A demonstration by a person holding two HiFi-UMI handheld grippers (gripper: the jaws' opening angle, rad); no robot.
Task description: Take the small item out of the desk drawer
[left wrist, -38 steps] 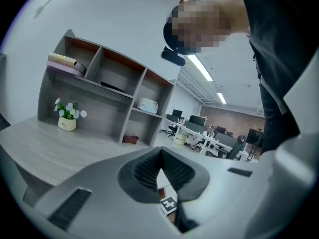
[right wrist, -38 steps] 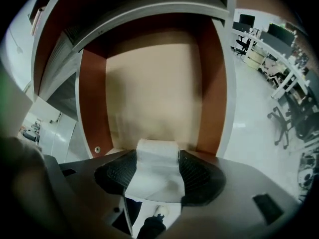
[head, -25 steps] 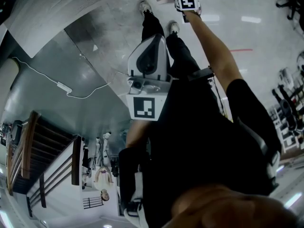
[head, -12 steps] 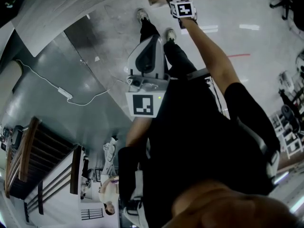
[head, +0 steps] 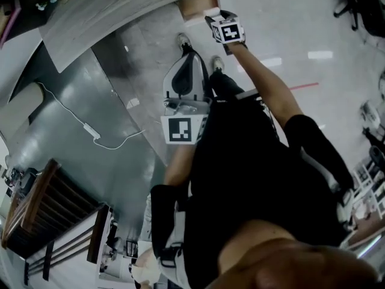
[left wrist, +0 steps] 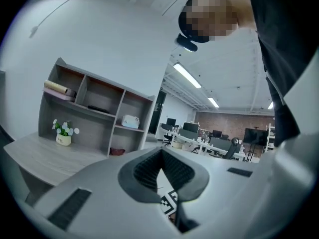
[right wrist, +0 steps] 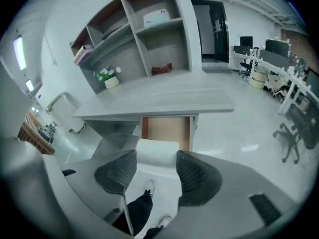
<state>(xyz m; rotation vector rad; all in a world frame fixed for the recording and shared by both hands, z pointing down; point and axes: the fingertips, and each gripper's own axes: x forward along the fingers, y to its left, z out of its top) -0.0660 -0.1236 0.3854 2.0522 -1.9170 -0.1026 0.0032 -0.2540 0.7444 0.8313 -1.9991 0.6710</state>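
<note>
My right gripper [right wrist: 157,158] is shut on a small white roll [right wrist: 157,152], held in the air in front of the open wooden drawer [right wrist: 166,130] under the grey desk [right wrist: 159,101]. In the head view, the right gripper [head: 218,18] with its marker cube is at arm's length, the white roll [head: 212,12] at its tip just before the drawer [head: 197,6]. My left gripper [head: 189,54] hangs close to the body. In the left gripper view, the left gripper [left wrist: 162,151] points up and away, its pads meeting with nothing between them.
A shelf unit [right wrist: 134,29] and a small flower pot [right wrist: 110,81] stand on the desk. A white cable with an adapter [head: 90,128] lies on the floor at left. The person's shoes [head: 183,40] are near the drawer. Office chairs [right wrist: 289,133] stand at right.
The head view has tilted, so more of the desk shows. My right gripper, still shut on the white roll, has drawn slightly back from the drawer. The left gripper stays by the body.
</note>
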